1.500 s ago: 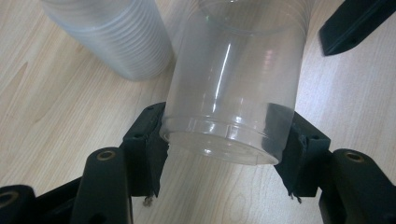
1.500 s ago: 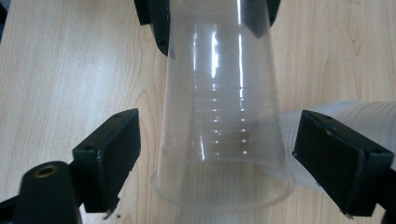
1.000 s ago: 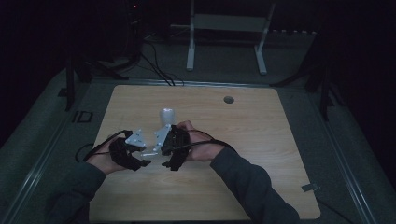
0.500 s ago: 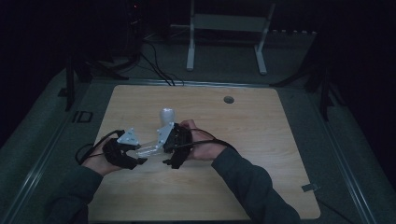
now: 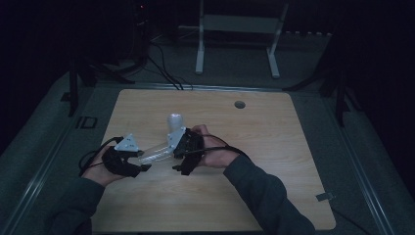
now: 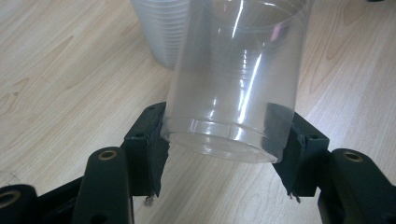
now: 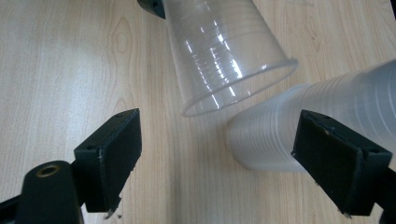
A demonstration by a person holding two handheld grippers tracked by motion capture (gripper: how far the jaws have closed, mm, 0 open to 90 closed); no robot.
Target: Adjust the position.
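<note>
Over the wooden counter (image 5: 274, 161), the left tool (image 6: 219, 154) is clamped on the base of a clear plastic cup (image 6: 238, 79), held tilted just beside the stack of cups (image 7: 317, 121). Close by, the right tool (image 7: 233, 163) stands apart, gripping nothing, one pad near the stack.

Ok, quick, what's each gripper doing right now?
Left gripper: shut on the clear cup, near its base.
Right gripper: open, holding nothing, beside the cup stack.

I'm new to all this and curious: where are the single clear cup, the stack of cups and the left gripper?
single clear cup (image 6: 233, 93), left gripper view, side wall.
stack of cups (image 7: 299, 126), right gripper view, ribbed side.
left gripper (image 6: 224, 154), left gripper view, midway between its jaws.
</note>
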